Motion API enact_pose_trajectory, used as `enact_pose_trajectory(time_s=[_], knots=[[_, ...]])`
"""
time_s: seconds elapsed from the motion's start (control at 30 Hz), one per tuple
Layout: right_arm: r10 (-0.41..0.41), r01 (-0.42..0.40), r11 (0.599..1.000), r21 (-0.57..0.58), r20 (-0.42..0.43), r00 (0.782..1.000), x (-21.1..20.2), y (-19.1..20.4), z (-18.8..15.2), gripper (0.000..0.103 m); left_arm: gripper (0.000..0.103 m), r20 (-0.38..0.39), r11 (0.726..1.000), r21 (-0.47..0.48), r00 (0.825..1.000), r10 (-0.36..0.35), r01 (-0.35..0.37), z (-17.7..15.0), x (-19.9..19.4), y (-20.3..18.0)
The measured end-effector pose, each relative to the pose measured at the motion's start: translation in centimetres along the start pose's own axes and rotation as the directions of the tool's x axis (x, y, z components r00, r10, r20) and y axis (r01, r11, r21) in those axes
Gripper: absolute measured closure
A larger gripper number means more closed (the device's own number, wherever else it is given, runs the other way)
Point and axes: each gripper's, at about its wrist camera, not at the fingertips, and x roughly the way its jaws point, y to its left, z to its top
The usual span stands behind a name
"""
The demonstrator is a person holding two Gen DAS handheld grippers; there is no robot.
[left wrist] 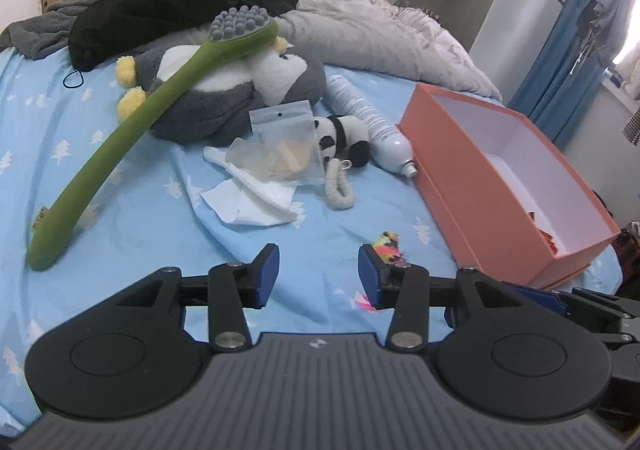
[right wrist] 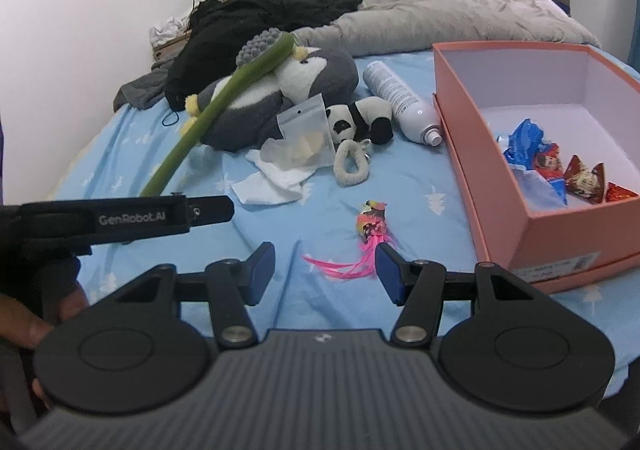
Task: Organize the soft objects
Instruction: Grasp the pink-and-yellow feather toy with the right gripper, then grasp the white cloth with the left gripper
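A grey and white plush penguin (left wrist: 240, 90) (right wrist: 280, 90) lies on the blue bedsheet with a green massage stick (left wrist: 132, 130) (right wrist: 216, 98) across it. A small panda plush (left wrist: 344, 138) (right wrist: 360, 118) with a loop strap lies beside a clear bag (left wrist: 288, 142) (right wrist: 308, 130) and white tissue (left wrist: 248, 198). A small colourful toy with pink feathers (right wrist: 370, 226) (left wrist: 386, 244) lies just ahead of both grippers. My left gripper (left wrist: 318, 274) is open and empty. My right gripper (right wrist: 325, 272) is open and empty.
An orange box (left wrist: 472, 186) (right wrist: 492, 186) stands at the right, with wrapped sweets and a blue wrapper (right wrist: 524, 142) inside. A white spray can (left wrist: 372, 122) (right wrist: 404, 102) lies beside it. Black clothes (left wrist: 172, 2) and a grey duvet (left wrist: 380, 34) fill the back of the bed.
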Motion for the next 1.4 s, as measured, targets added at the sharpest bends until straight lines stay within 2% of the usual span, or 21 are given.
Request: enact_pose_trajectory(time_s=[0.53, 0.6, 0.67, 0.73, 0.83, 0.97, 1.13, 1.2, 1.27, 1.3, 1.37, 1.4], knots=[[-0.031, 0.031, 0.999, -0.009, -0.07, 0.997, 8.0, -2.4, 1.6, 0.045, 0.052, -0.077, 0.999, -0.008, 0.996, 0.05, -0.051, 2.7, 9.3, 1.8], [-0.039, 0.039, 0.999, -0.009, -0.083, 0.996, 9.0, -2.7, 1.8, 0.045, 0.05, -0.081, 0.999, -0.011, 0.995, 0.051, -0.052, 3.0, 10.5, 2.1], [-0.05, 0.049, 0.999, -0.014, -0.088, 0.995, 10.0, -3.0, 1.8, 0.045, 0.042, -0.088, 0.999, -0.013, 0.995, 0.05, -0.052, 3.3, 11.6, 2.4], [-0.062, 0.061, 0.998, -0.019, -0.095, 0.994, 10.8, -3.3, 1.9, 0.045, 0.042, -0.094, 0.998, -0.004, 0.994, 0.055, -0.056, 3.5, 12.7, 2.5], [-0.077, 0.074, 0.997, -0.03, -0.104, 0.992, 11.8, -3.6, 1.8, 0.046, 0.042, -0.079, 0.999, -0.024, 0.997, 0.02, -0.022, 3.9, 13.9, 2.8], [-0.059, 0.057, 0.998, -0.024, -0.131, 0.99, 13.2, -3.9, 1.7, 0.046, 0.042, -0.092, 0.998, 0.0, 0.994, 0.059, -0.06, 4.2, 15.9, 2.8], [-0.066, 0.061, 0.997, -0.048, -0.134, 0.989, 14.2, -3.8, 1.4, 0.056, 0.043, -0.115, 0.998, -0.005, 0.991, 0.062, -0.063, 4.0, 17.6, 3.3], [-0.066, 0.06, 0.997, -0.051, -0.123, 0.99, 14.2, -3.9, 1.4, 0.065, 0.046, -0.106, 0.998, 0.005, 0.992, 0.066, -0.066, 3.9, 17.7, 3.3], [-0.057, 0.05, 0.997, -0.059, -0.114, 0.992, 14.3, -3.8, 1.4, 0.07, 0.06, -0.1, 0.995, 0.041, 0.99, 0.096, -0.093, 3.8, 17.8, 3.1], [-0.055, 0.049, 0.997, -0.06, -0.114, 0.992, 14.3, -3.8, 1.5, 0.07, 0.063, -0.097, 0.994, 0.046, 0.99, 0.105, -0.101, 3.7, 17.8, 3.1], [-0.055, 0.048, 0.997, -0.059, -0.112, 0.992, 14.3, -3.8, 1.5, 0.07, 0.082, -0.095, 0.994, 0.046, 0.99, 0.102, -0.098, 3.7, 17.7, 3.3], [-0.053, 0.047, 0.997, -0.06, -0.11, 0.993, 14.1, -3.7, 1.6, 0.071, 0.086, -0.093, 0.994, 0.046, 0.99, 0.102, -0.098, 3.7, 17.6, 3.3]])
